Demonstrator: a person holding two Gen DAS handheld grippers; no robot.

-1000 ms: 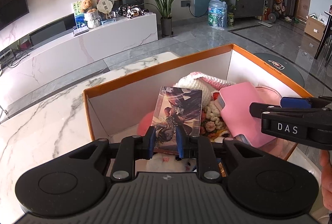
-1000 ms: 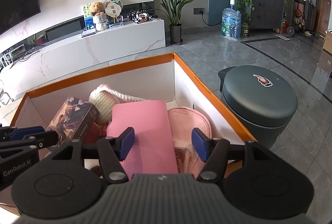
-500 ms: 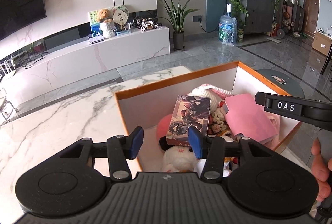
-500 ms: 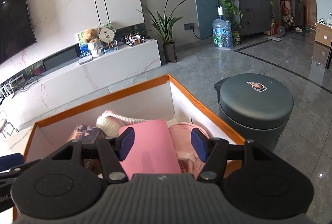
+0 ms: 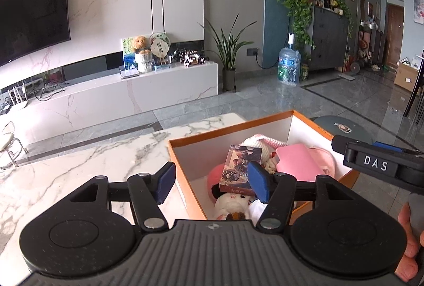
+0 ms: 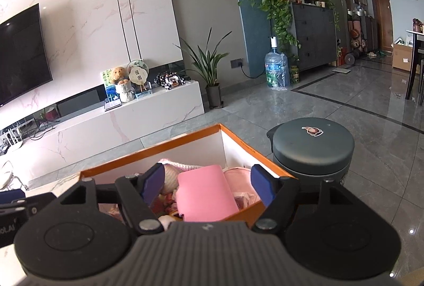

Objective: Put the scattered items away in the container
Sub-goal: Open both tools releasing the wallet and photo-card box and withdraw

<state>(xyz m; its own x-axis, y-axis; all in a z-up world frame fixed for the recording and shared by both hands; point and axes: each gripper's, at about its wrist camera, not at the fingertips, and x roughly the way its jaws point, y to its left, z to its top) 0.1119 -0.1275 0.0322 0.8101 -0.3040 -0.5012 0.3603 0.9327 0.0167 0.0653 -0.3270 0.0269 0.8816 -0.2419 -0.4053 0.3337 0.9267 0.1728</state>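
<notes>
An orange-rimmed white box (image 5: 228, 133) stands on the marble table (image 5: 79, 169). In it lie an illustrated card box (image 5: 239, 166), a pink case (image 5: 295, 162), a white knitted item (image 5: 261, 141), a pink pouch (image 5: 324, 156) and small plush toys (image 5: 230, 202). My left gripper (image 5: 210, 182) is open and empty, raised above the box's near left side. My right gripper (image 6: 208, 184) is open and empty, raised above the box (image 6: 185, 139) over the pink case (image 6: 205, 192). It also shows at the right of the left wrist view (image 5: 376, 162).
A dark round bin (image 6: 312, 147) stands on the floor right of the table. A white TV console (image 5: 111, 95), a potted plant (image 5: 229, 58) and a water bottle (image 5: 288, 66) are far behind. The table edge lies beyond the box.
My left gripper opened and let go of the card box, which now lies in the box. Both grippers have lifted and pulled back from the box.
</notes>
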